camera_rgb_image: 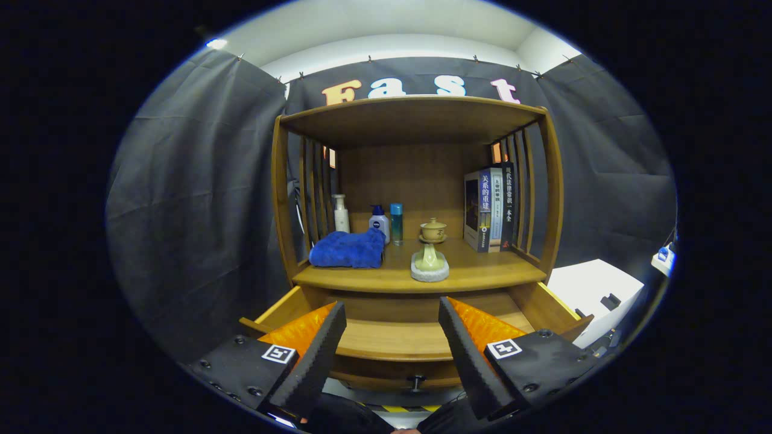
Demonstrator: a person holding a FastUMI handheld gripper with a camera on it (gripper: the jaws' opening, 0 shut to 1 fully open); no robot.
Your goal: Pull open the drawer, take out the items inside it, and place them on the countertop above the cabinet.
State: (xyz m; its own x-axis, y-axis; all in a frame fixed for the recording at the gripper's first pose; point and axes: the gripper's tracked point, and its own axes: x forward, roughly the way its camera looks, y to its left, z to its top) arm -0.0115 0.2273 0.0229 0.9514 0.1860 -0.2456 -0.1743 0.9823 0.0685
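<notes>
Gripper open and empty over the pulled-out drawer

Gripper (392, 313) fingers stand wide apart, holding nothing and touching nothing, aimed at the wooden cabinet (280, 199). Between and just beyond the fingers lies the drawer (392, 337), pulled out toward the camera. It is light wood with slanted side walls showing at either side, a front panel and a small dark knob (416, 381) low between the fingers. The part of its floor that shows is bare wood; the fingers hide the corners, so I cannot tell whether anything lies there.

Above the drawer is the countertop (482, 274), a wooden shelf under the cabinet's roof with slatted sides. On it, from left: a folded blue towel (348, 249); behind it a white bottle (341, 214), a blue-capped bottle (379, 222) and a slim teal bottle (396, 223). Near the middle a lidded tea cup (433, 230) stands, and just in front of it a pale vase-like piece on a round grey base (430, 267). At the right, books (491, 208) stand upright against the slats
</notes>
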